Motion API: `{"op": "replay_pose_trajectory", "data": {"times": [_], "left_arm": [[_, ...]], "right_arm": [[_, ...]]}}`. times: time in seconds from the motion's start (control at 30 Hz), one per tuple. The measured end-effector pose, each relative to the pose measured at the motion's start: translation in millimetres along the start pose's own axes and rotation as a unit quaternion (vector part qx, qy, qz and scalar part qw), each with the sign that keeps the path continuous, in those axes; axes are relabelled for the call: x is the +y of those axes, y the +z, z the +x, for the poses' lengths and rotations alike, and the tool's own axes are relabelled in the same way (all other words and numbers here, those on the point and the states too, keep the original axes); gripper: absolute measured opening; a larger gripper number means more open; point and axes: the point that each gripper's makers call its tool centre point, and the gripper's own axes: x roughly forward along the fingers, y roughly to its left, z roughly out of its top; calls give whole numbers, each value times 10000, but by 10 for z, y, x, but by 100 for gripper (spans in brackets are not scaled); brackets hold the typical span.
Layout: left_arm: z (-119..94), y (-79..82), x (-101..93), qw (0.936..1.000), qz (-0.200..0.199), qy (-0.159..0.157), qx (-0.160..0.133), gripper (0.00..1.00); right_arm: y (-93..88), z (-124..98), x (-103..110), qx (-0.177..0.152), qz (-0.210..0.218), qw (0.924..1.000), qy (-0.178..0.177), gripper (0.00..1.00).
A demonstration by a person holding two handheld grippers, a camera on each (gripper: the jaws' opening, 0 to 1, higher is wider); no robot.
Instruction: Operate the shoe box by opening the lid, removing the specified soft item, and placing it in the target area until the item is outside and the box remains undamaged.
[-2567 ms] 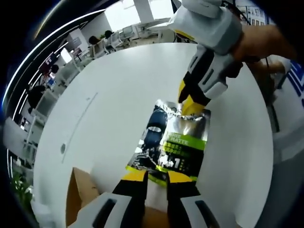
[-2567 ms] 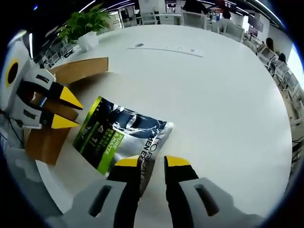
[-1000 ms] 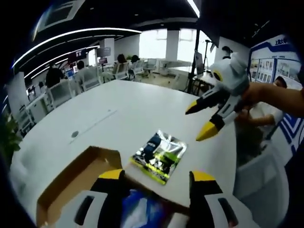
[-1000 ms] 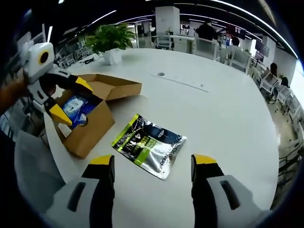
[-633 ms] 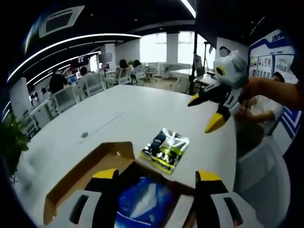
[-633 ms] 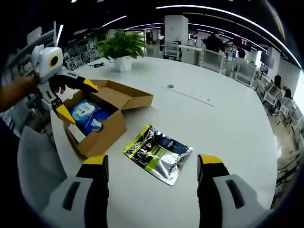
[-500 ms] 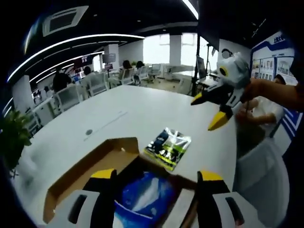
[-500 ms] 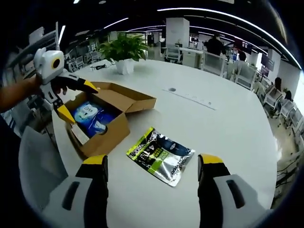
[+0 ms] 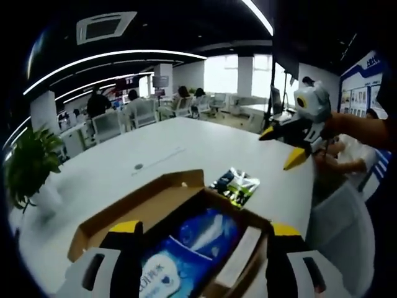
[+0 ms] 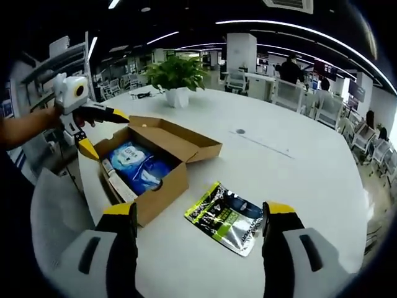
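Since the earlier frames, you have drawn both grippers back and up from the foil pouch (image 10: pixel 227 218), which lies flat on the white table (image 10: pixel 298 180) just beside the open shoe box (image 10: pixel 149 167), outside it. Your left gripper (image 9: pixel 201 233) hangs over the box with jaws spread, empty; your right gripper (image 10: pixel 198 214) is likewise parted and holds nothing. A blue pack (image 9: pixel 186 251) sits inside the box. In my judgement the placement is done: retreat cleanly, keep your jaws off the cardboard flap (image 10: pixel 180 139), and avoid brushing the walls.
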Motion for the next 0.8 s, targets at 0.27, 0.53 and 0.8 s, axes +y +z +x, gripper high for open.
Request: {"op": "replay_pose_trajectory", "data": {"times": [0.27, 0.53, 0.8], "left_arm": [[-205, -80, 68, 9998, -72, 142, -146, 92], [-405, -217, 144, 9992, -99, 339, -193, 100], [-573, -304, 209, 9985, -180, 452, -236, 100]], "right_arm": [[57, 121, 183, -14, -112, 9997, 195, 78], [109, 267, 365, -76, -172, 9989, 433, 76], [183, 445, 502, -115, -237, 9976, 634, 72]]}}
